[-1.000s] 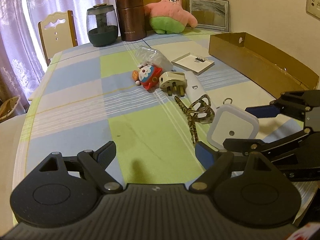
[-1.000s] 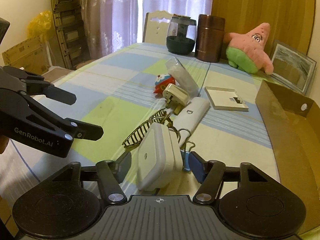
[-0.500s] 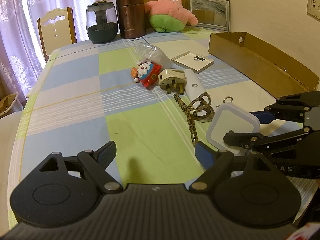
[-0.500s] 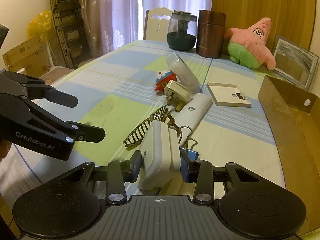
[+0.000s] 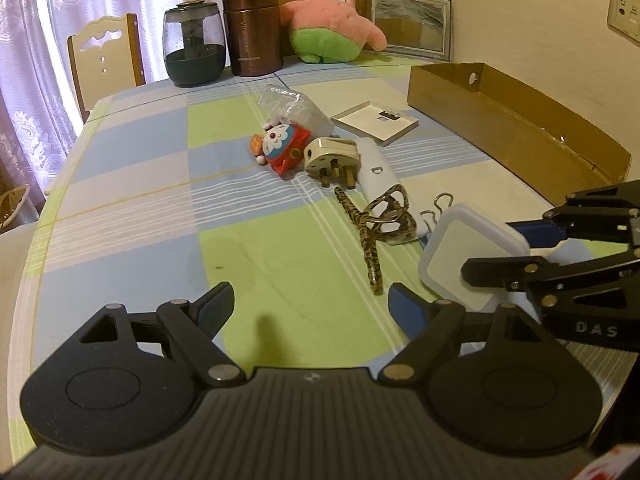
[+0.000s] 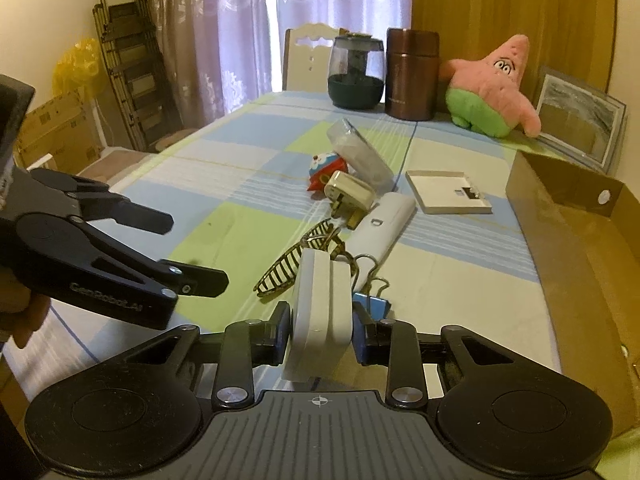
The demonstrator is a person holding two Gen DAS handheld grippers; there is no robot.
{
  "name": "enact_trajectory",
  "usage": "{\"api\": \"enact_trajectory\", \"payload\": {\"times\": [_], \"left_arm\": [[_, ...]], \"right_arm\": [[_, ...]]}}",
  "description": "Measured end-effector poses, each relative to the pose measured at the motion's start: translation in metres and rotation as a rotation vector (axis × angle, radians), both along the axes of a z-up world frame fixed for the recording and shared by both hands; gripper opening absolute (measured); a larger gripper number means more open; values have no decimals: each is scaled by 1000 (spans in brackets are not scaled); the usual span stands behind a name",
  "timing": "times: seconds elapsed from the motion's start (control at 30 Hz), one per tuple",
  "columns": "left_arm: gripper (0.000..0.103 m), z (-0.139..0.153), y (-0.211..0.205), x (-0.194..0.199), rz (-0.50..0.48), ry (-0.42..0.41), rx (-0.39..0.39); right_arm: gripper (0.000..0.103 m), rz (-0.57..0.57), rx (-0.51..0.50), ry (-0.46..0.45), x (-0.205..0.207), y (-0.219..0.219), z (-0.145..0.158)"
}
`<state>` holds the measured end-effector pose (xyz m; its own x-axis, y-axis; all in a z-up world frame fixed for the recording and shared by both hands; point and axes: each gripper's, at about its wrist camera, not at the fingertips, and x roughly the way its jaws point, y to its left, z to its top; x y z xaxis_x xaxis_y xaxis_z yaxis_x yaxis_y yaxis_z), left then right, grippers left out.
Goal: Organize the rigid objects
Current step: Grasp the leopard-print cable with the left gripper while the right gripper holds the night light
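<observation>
- The right tool is clenched on a white square night light, pinching it across its thin sides. The light stands on edge between the blue pads, low over the near part of the worktop; whether it is off the cloth I cannot tell.
- The left tool is released, jaws wide apart and holding nothing, hovering above the green check of the cloth just left of the light.
- Just beyond the light lie a blue binder clip and a leopard-print hair claw. If the light is swung sideways while low, it could drag or scatter them (the clip's wire handles sit very close).
- A white stick-shaped gadget and a three-pin plug lie further out, then a small red and blue toy, a clear plastic bag and a flat white plate.
- The long cardboard box along the right edge looks like the likely place for the light. I judge the grip narrow, so a quick tilt could let the smooth casing twist or slip out before it clears the box wall.
</observation>
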<state>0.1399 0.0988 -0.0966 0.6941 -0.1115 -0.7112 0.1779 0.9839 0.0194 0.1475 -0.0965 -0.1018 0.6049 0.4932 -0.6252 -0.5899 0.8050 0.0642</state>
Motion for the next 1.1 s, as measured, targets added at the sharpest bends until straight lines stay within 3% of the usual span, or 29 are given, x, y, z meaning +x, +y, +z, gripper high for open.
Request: {"api": "enact_trajectory", "payload": {"times": [0.27, 0.57, 0.77, 1.1], "left_arm": [[77, 2, -14, 11, -11, -8, -17], [76, -4, -32, 38, 50, -9, -91], [71, -9, -41, 53, 89, -12, -110], [54, -19, -46, 65, 162, -6, -152]], "right_arm": [[28, -71, -8, -27, -2, -23, 12], [28, -160, -10, -14, 8, -48, 12], [28, -181, -4, -9, 15, -58, 11], [28, -208, -2, -13, 22, -67, 11]]}}
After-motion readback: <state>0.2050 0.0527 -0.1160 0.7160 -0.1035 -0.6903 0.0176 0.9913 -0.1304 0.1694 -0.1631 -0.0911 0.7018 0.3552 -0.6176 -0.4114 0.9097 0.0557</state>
